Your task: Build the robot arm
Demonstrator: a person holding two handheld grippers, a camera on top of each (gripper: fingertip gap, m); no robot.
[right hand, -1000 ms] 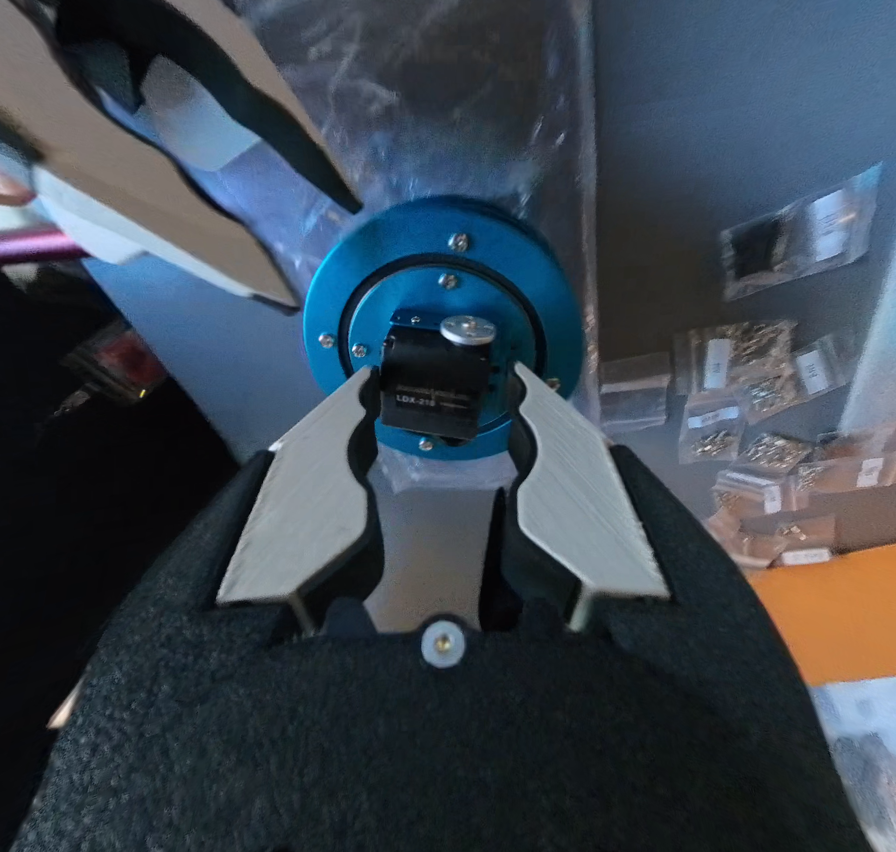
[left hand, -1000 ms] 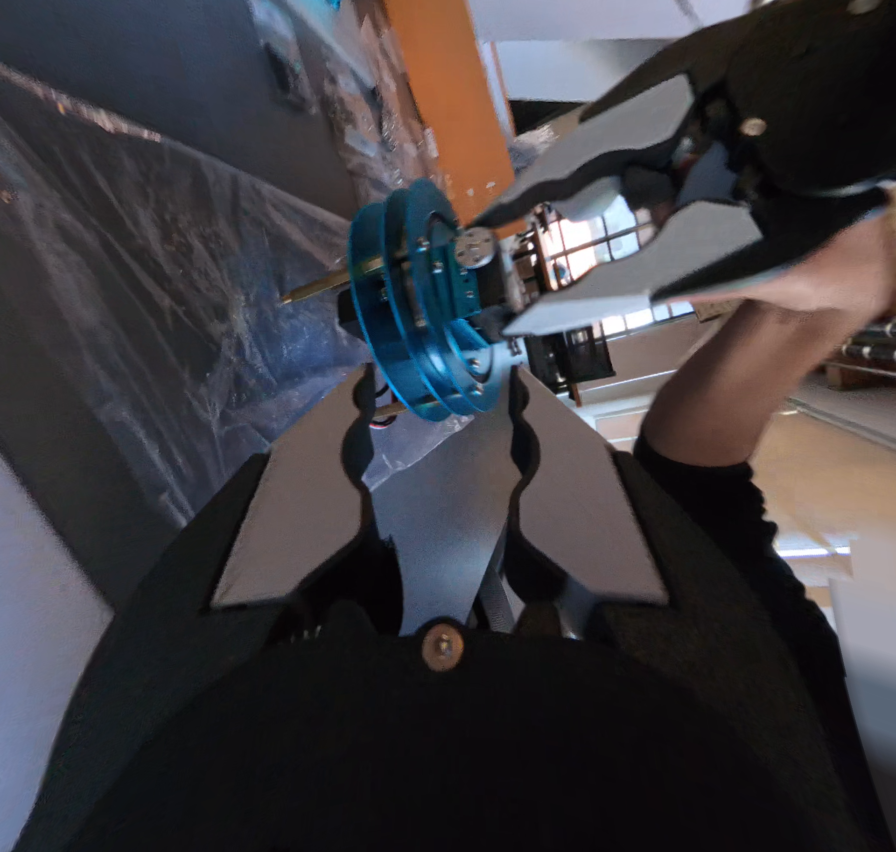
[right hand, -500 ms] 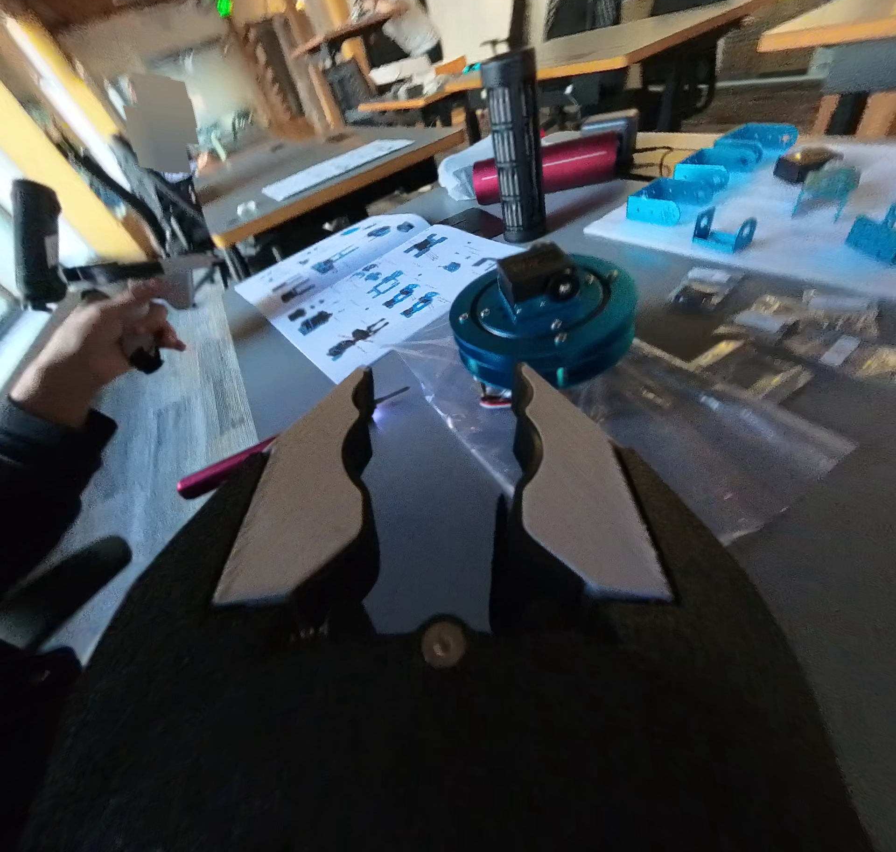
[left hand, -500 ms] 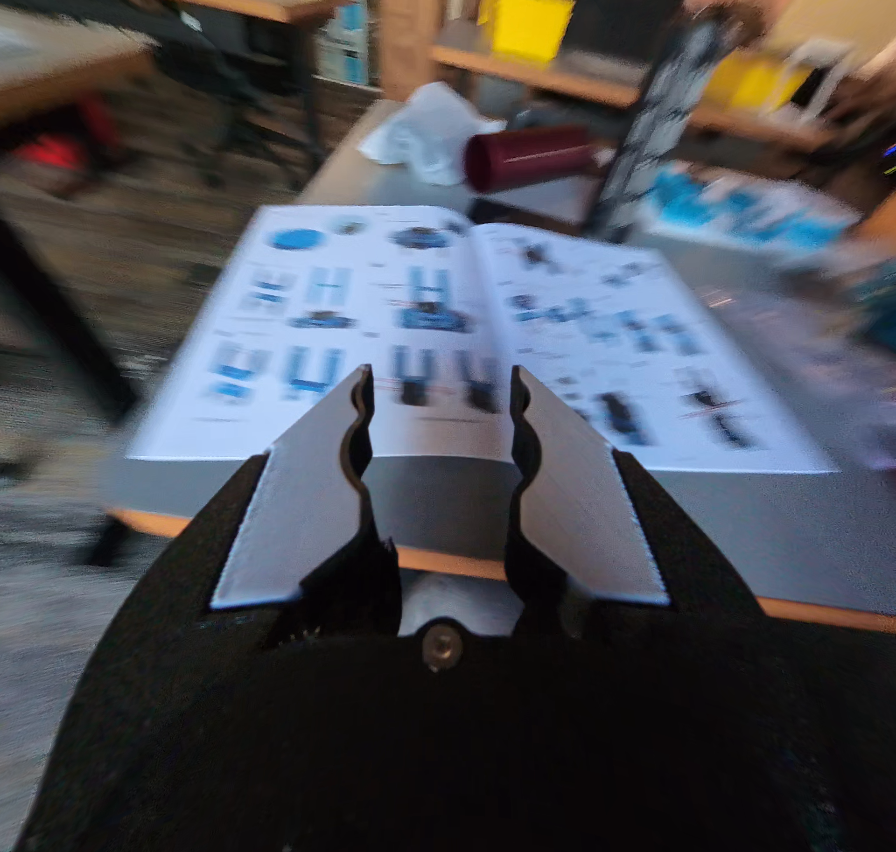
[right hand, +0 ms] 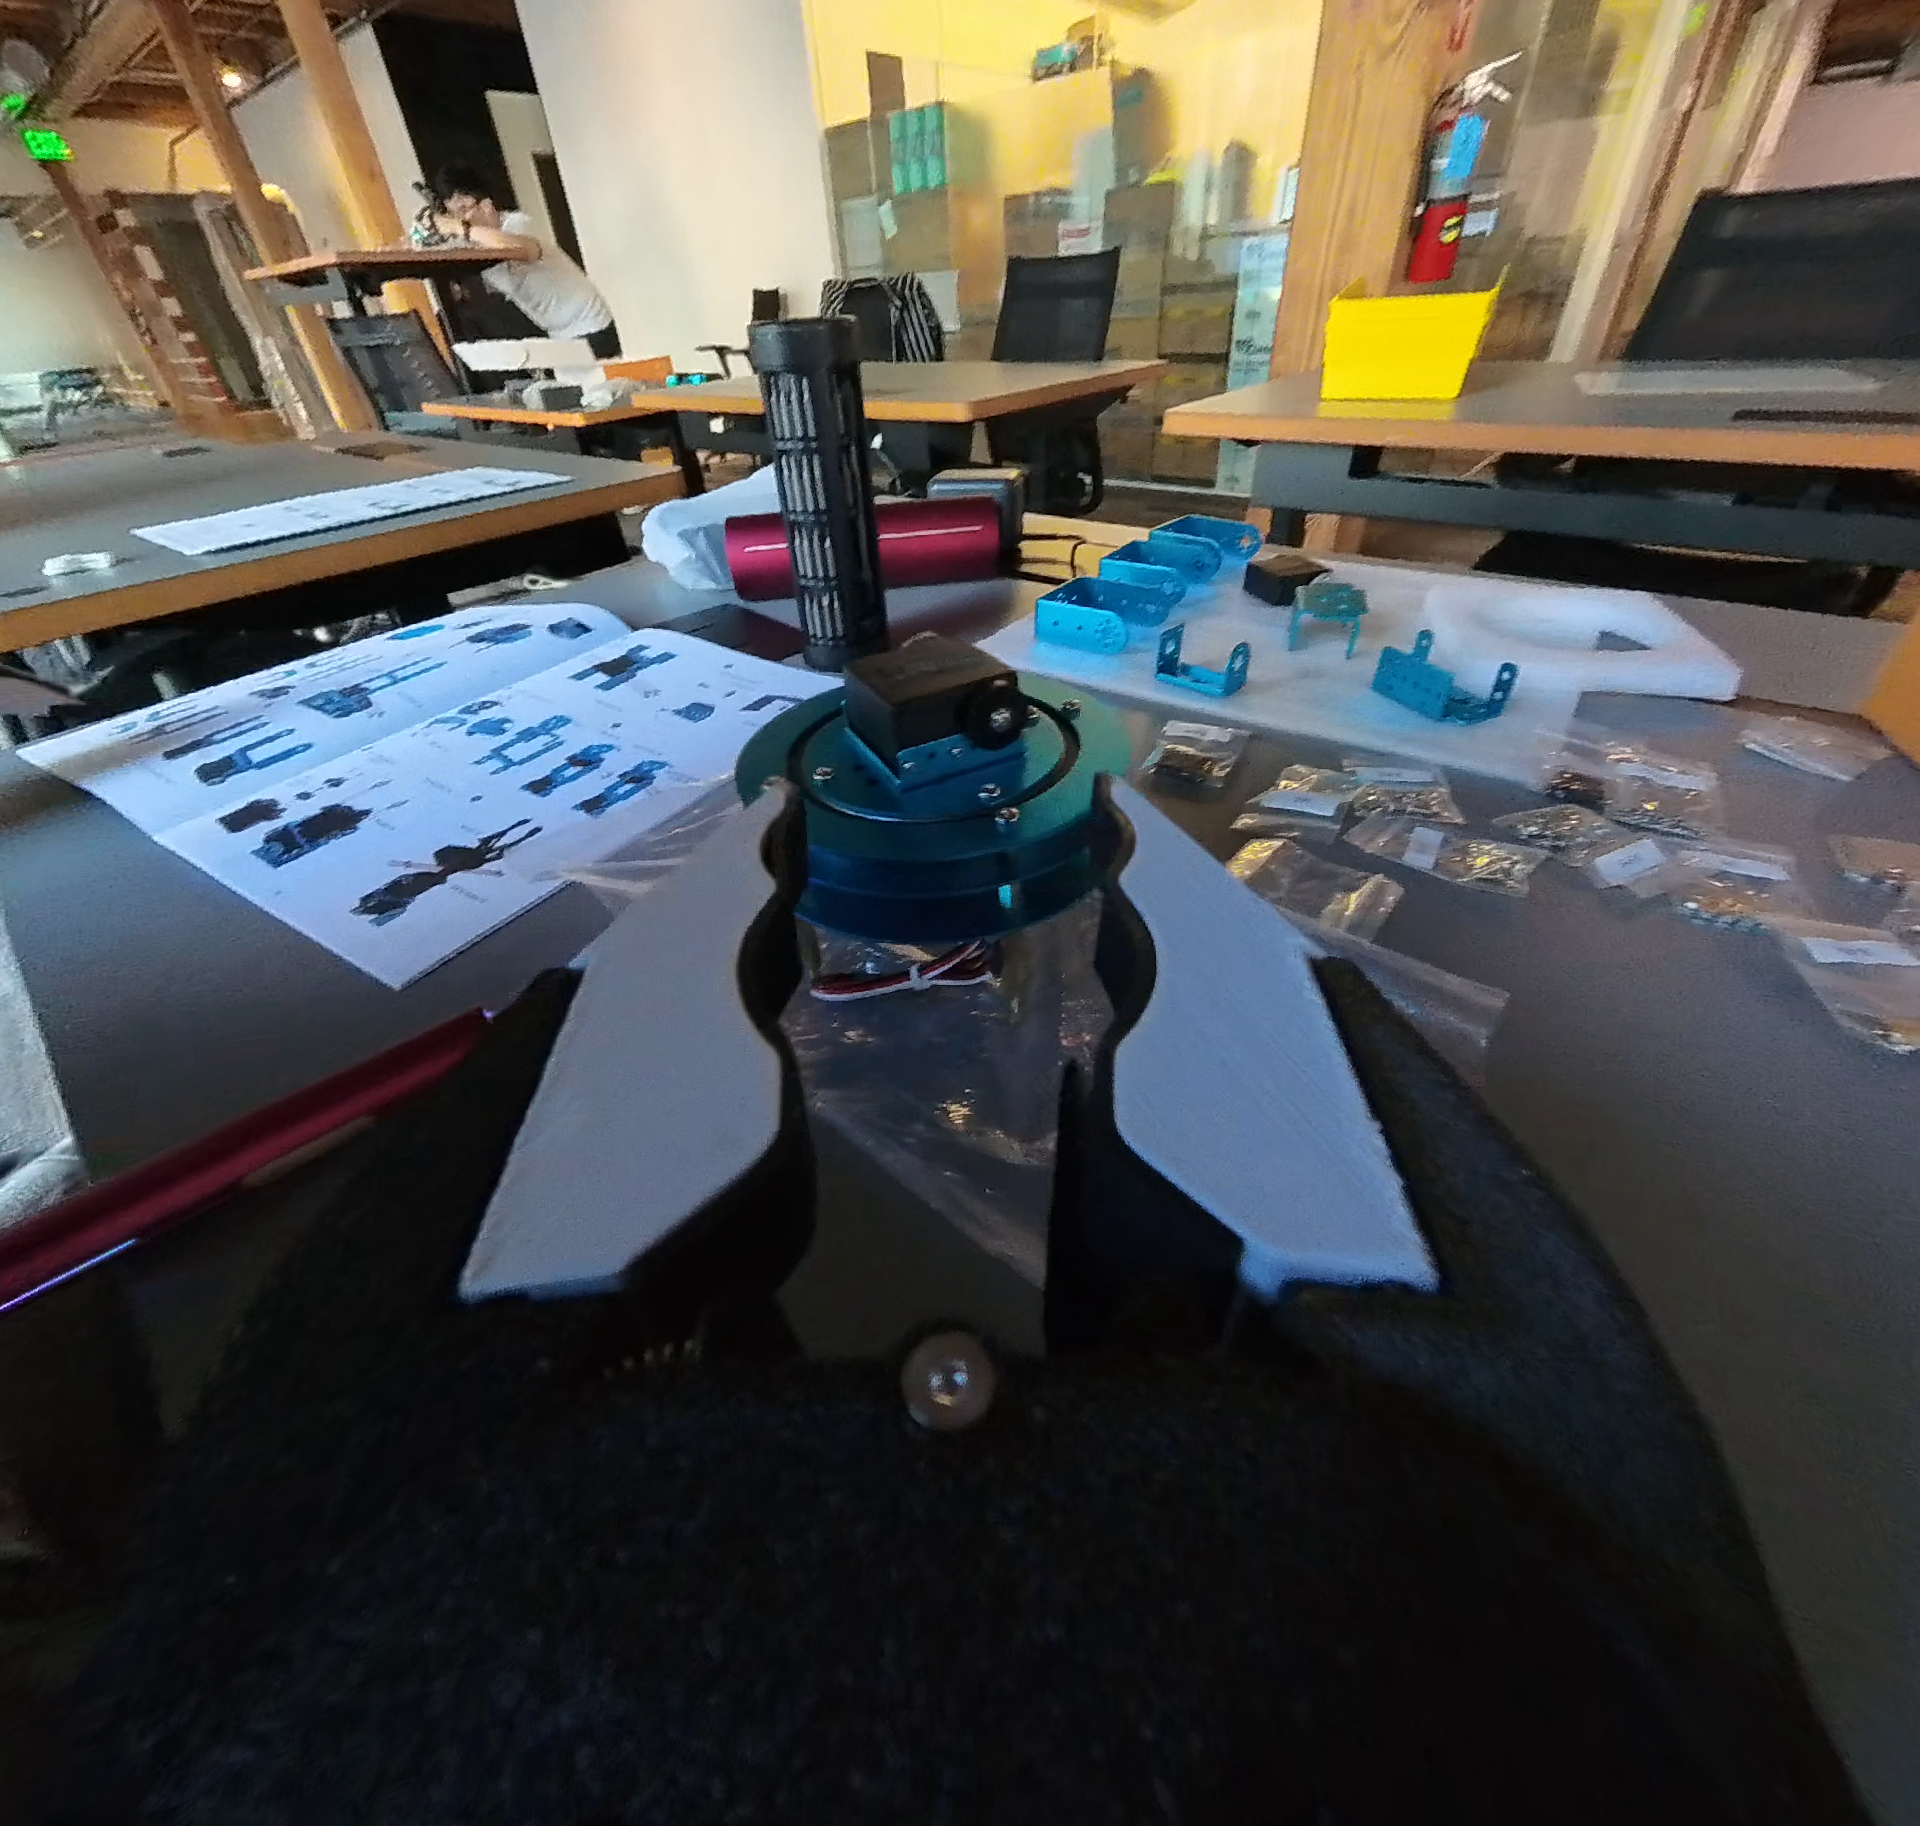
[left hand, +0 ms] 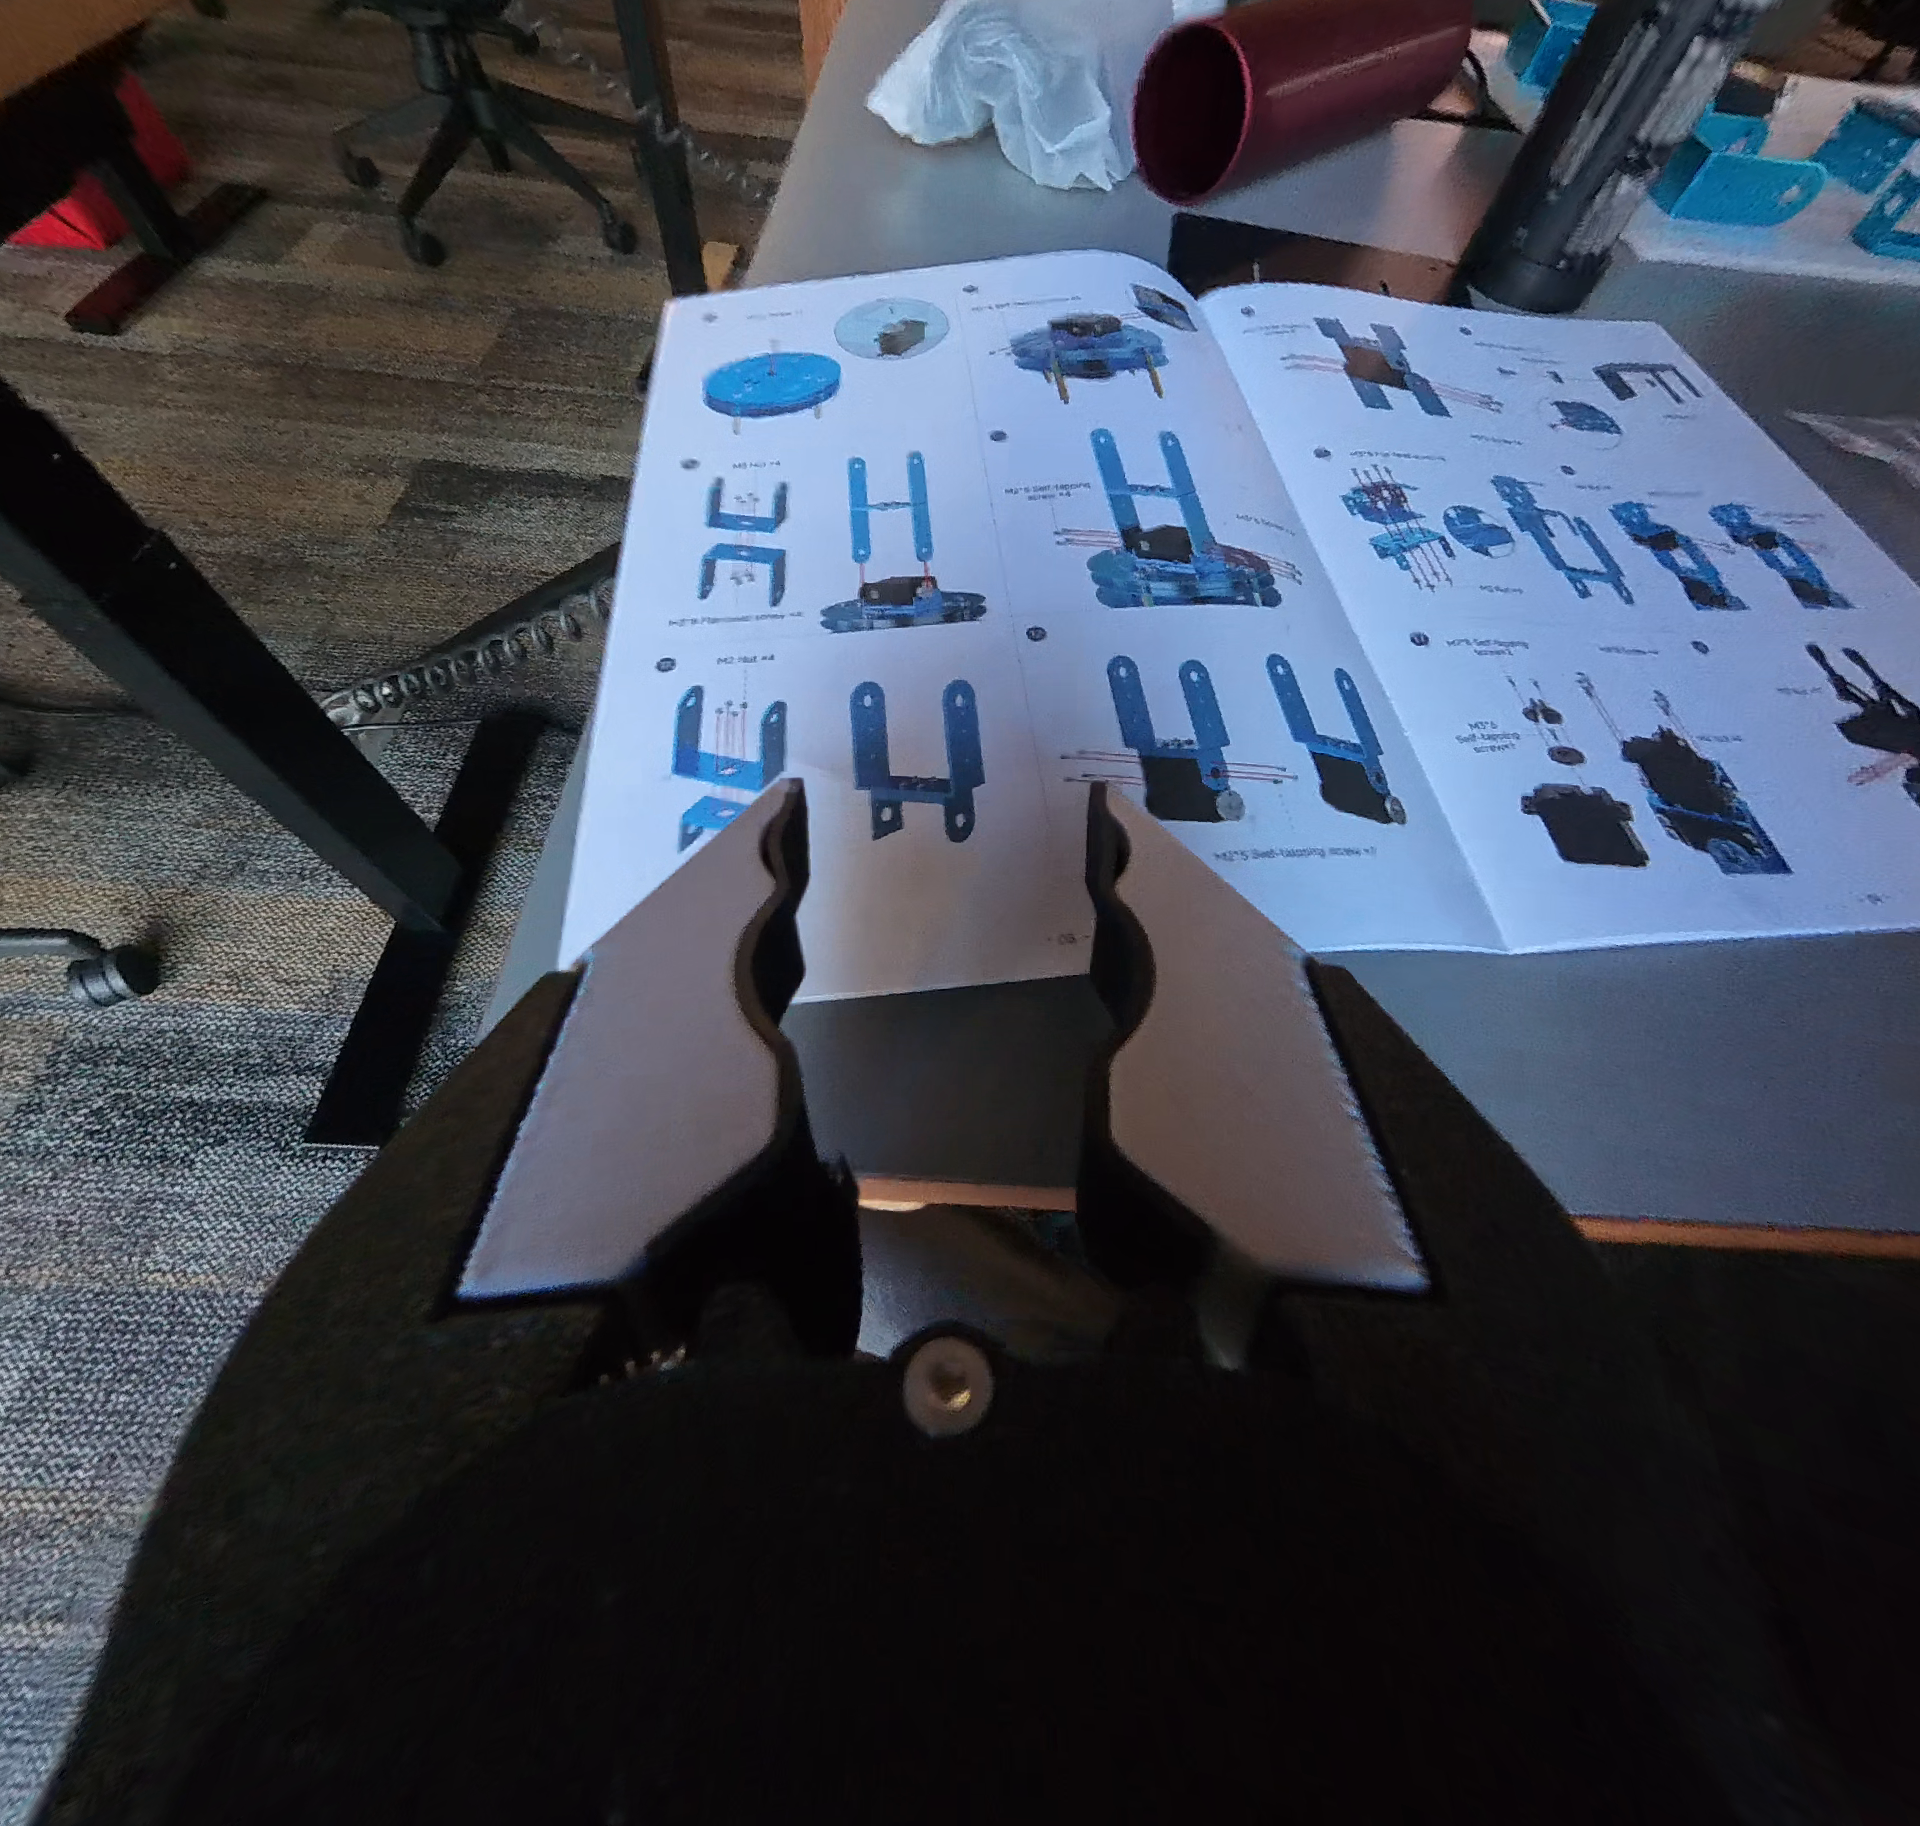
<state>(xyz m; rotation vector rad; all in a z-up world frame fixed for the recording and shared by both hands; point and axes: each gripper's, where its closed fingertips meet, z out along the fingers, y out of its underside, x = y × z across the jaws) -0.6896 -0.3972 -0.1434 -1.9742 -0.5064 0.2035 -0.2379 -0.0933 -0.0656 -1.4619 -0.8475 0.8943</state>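
Left gripper (left hand: 943,800) spread, empty, above open manual (left hand: 1143,571); right gripper (right hand: 943,800) spread about blue turntable base (right hand: 925,841); contact uncertain; judged best closed squarely on rim.

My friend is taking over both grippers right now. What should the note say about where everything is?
Left hand-held gripper: open, empty, above the near edge of the open booklet on the grey table.
Right hand-held gripper: open, fingertips either side of the blue round base; whether they touch it is unclear.
The base carries a black servo and stands on a clear plastic bag.
Behind it on the right: loose blue brackets and small bags of screws.
Neither gripper holds anything.
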